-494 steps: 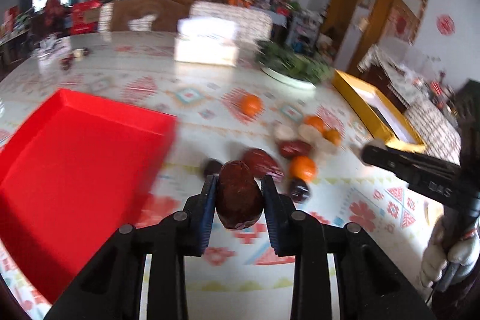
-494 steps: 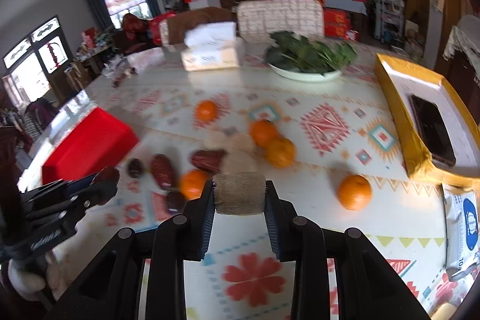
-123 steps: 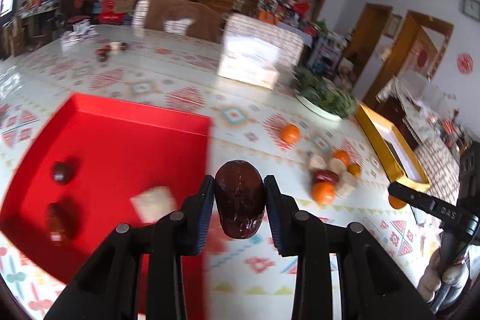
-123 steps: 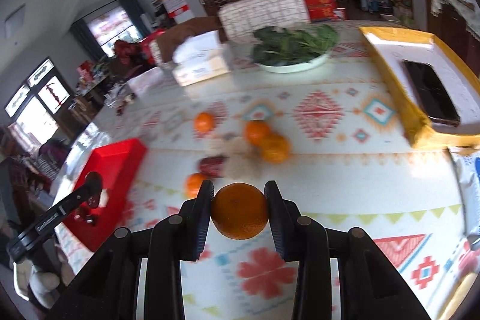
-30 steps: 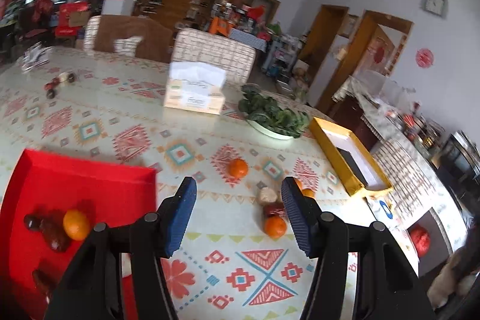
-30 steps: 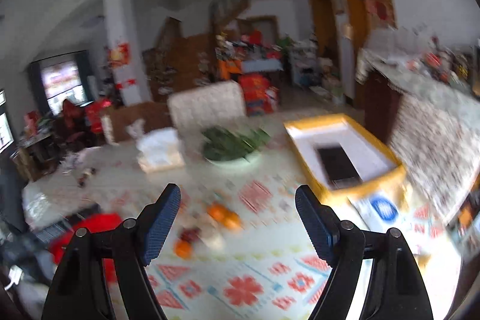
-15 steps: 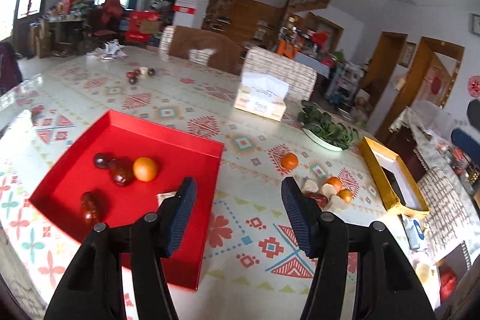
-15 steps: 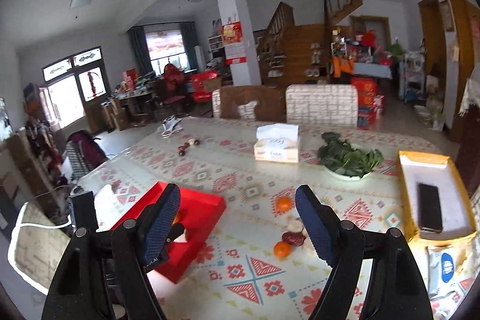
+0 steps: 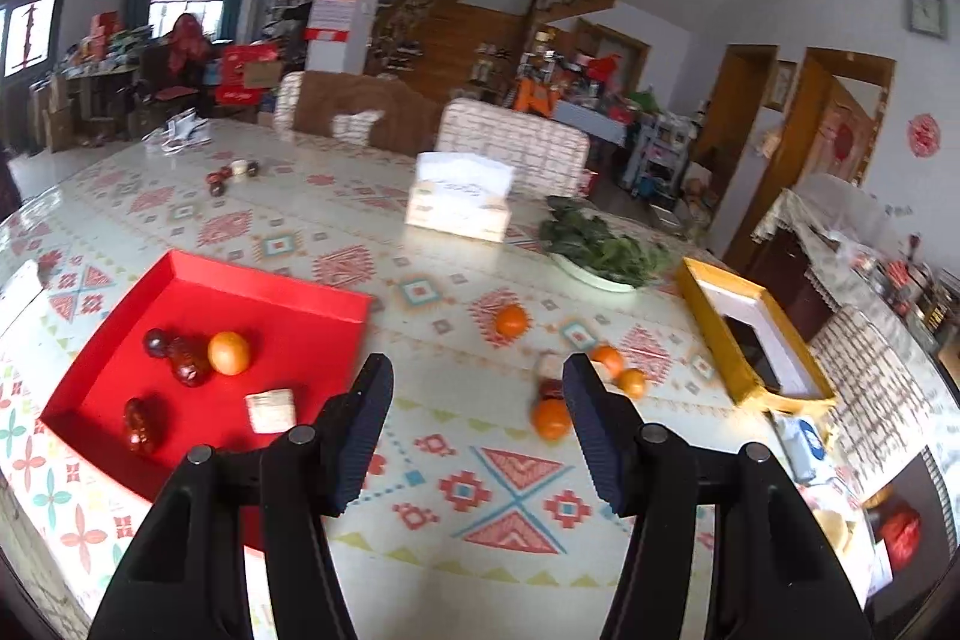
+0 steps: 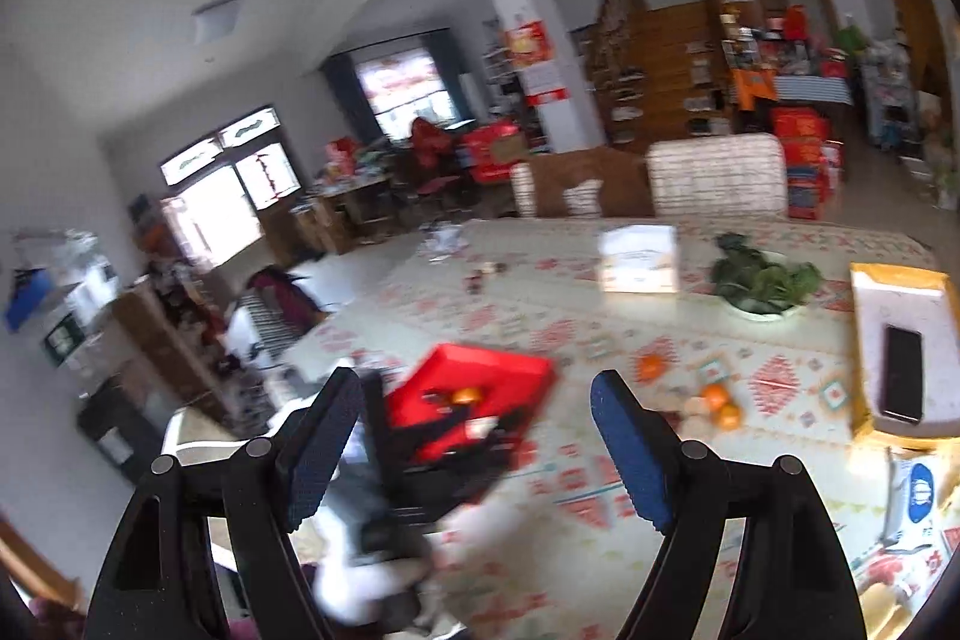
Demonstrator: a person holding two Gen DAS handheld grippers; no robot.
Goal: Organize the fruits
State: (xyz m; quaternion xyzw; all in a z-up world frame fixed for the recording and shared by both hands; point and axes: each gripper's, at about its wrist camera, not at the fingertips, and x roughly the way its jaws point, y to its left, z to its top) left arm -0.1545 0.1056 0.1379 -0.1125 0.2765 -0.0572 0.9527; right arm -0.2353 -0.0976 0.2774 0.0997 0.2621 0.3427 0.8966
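Roughly halfway: an orange and dark fruits lie in the red tray (image 9: pixel 180 274) at left, several fruits (image 9: pixel 551 419) wait right, and both left gripper (image 9: pixel 477 388) and right gripper (image 10: pixel 474 406) gape empty.

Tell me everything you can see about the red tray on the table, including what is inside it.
The red tray is a shallow, square, box-like container with low walls, probably cardboard. It lies flat on the patterned tablecloth, near the table's left edge in the left wrist view. Inside are one orange, several dark red fruits, one more of them lying apart, and a pale wrapped block. No tongs touch it.
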